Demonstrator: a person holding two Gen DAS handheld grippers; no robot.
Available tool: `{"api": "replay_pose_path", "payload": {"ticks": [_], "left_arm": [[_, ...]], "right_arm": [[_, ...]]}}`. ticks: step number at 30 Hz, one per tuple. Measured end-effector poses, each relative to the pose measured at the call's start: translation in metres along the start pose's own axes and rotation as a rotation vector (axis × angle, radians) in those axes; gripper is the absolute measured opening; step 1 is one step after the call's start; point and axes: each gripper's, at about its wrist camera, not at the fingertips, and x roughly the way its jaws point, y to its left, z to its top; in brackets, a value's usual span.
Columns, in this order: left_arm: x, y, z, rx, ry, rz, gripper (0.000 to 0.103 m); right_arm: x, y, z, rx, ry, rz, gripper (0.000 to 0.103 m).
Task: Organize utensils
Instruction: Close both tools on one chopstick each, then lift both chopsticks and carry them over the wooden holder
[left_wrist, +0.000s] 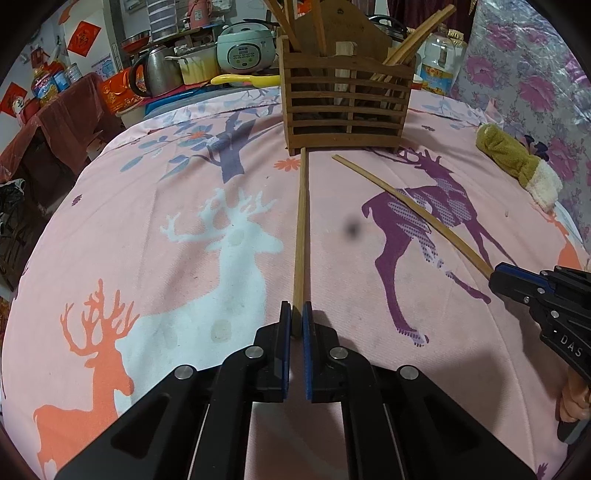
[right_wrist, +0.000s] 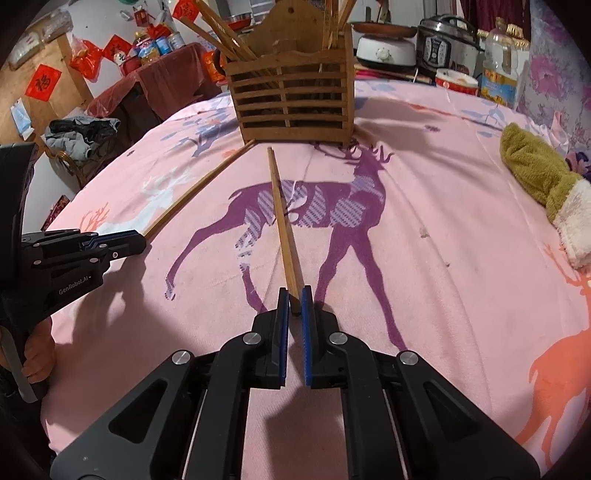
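Clutter I see around the deer-print cloth

I see a pink deer-print cloth (left_wrist: 184, 192), an olive plush mitten (right_wrist: 535, 177) at its right edge, and behind it a rice cooker (left_wrist: 245, 48), kettle (left_wrist: 159, 70), oil bottle (right_wrist: 498, 70) and pressure cooker (right_wrist: 443, 40).

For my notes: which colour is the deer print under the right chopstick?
Purple deer print, under the right chopstick; right wrist view shows it best.

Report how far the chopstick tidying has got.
Done: several chopsticks already stand in the wooden holder. In hand: the left tool is shut on one chopstick, the right tool shut on the other chopstick; both sticks still lie on the pink deer-print cloth. Left: lift both and drop them into the holder.
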Motion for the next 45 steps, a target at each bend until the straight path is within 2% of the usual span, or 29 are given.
{"api": "replay_pose_path", "payload": {"ticks": [11,20,23,27,31,37,40,43,45], "left_arm": [[-0.02,0.005,0.002,-0.033,-0.08,-0.02,0.006],[-0.037,0.007,0.001,-0.05,-0.136,-0.042,0.006],[-0.047,0.009,0.004,-0.063,-0.152,-0.066,0.006],[-0.066,0.008,0.015,-0.055,-0.171,-0.063,0.006],[-0.09,0.002,0.027,-0.034,-0.22,-0.042,0.006],[-0.122,-0.014,0.044,0.004,-0.279,-0.056,0.006],[-0.121,-0.022,0.045,0.02,-0.28,-0.055,0.006],[-0.115,-0.025,0.041,0.025,-0.265,-0.06,0.006],[-0.112,-0.027,0.038,0.029,-0.258,-0.057,0.006]], "right_arm": [[-0.025,0.007,0.001,-0.039,-0.117,-0.018,0.007],[-0.043,0.004,0.004,-0.016,-0.196,-0.003,0.008],[-0.055,0.001,0.007,0.004,-0.244,0.014,0.007],[-0.07,-0.003,0.015,0.039,-0.286,0.039,0.007],[-0.09,-0.006,0.027,0.056,-0.339,0.047,0.007],[-0.116,0.0,0.041,0.043,-0.4,0.053,0.007],[-0.118,0.005,0.043,0.016,-0.39,0.074,0.012],[-0.101,0.006,0.033,-0.012,-0.303,0.105,0.022],[-0.083,0.0,0.019,-0.031,-0.232,0.076,0.027]]}}
